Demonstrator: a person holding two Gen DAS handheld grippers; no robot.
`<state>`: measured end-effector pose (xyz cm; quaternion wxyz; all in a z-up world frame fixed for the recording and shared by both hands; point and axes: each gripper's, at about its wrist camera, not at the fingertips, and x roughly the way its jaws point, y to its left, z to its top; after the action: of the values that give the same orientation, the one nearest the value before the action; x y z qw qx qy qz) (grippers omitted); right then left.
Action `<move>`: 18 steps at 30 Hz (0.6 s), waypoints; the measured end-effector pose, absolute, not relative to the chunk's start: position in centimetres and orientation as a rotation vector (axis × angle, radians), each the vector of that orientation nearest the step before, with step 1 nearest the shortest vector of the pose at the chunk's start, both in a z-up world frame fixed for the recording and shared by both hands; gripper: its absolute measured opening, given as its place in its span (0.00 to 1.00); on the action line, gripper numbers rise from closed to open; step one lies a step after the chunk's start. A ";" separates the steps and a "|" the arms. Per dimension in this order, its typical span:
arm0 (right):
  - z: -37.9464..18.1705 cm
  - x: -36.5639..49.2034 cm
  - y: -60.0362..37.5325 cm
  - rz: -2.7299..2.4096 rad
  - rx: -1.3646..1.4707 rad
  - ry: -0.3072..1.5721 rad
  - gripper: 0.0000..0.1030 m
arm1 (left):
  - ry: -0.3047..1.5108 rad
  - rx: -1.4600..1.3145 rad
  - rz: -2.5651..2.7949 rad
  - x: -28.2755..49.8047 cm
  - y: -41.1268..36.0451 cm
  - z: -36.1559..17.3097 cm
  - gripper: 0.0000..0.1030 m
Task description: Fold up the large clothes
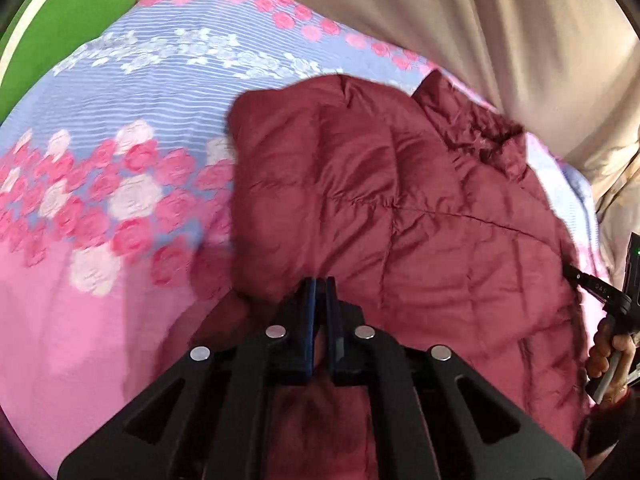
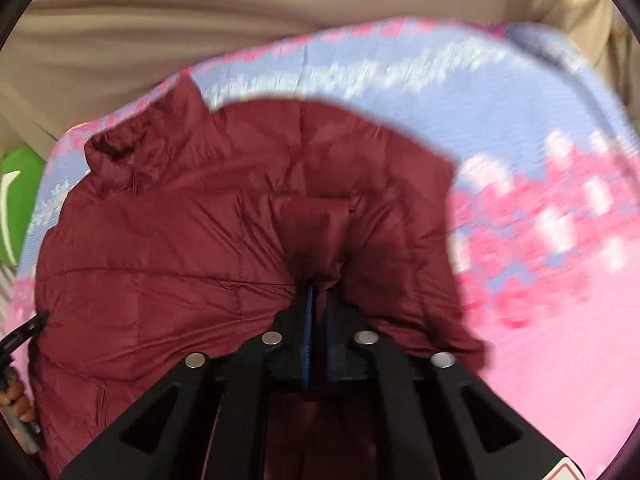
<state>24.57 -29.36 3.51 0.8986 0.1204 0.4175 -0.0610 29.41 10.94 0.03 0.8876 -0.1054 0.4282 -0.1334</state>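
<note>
A dark red quilted puffer jacket (image 1: 400, 200) lies on a bed with a pink and lilac flowered sheet (image 1: 120, 160). My left gripper (image 1: 319, 280) is shut on the jacket's near edge, with the fabric pinched between its blue pads. In the right wrist view the jacket (image 2: 180, 260) fills the middle, its collar at the upper left. My right gripper (image 2: 317, 288) is shut on a bunched fold of the jacket. The other gripper shows at the right edge of the left wrist view (image 1: 592, 284) and the left edge of the right wrist view (image 2: 24, 332).
Beige curtain fabric (image 1: 480, 40) hangs behind the bed. A green object (image 1: 60, 20) with a white stripe sits at the bed's far corner. The flowered sheet (image 2: 540, 240) stretches out bare beside the jacket.
</note>
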 end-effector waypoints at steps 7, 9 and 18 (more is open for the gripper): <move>10.1 23.3 -24.3 0.091 0.253 0.783 0.24 | 0.869 -0.091 -0.294 24.7 12.7 0.4 0.22; 10.5 25.1 -19.1 0.256 0.239 0.818 0.23 | 0.863 -0.083 -0.297 24.6 12.4 -0.1 0.22; 7.3 31.4 2.7 0.552 -0.032 0.946 0.02 | 0.838 -0.130 -0.251 25.1 12.9 -2.0 0.07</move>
<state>31.36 2.67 7.30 0.8536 -0.0150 0.4497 0.2625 25.10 12.93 -2.02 0.9039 -0.0629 0.4053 -0.1215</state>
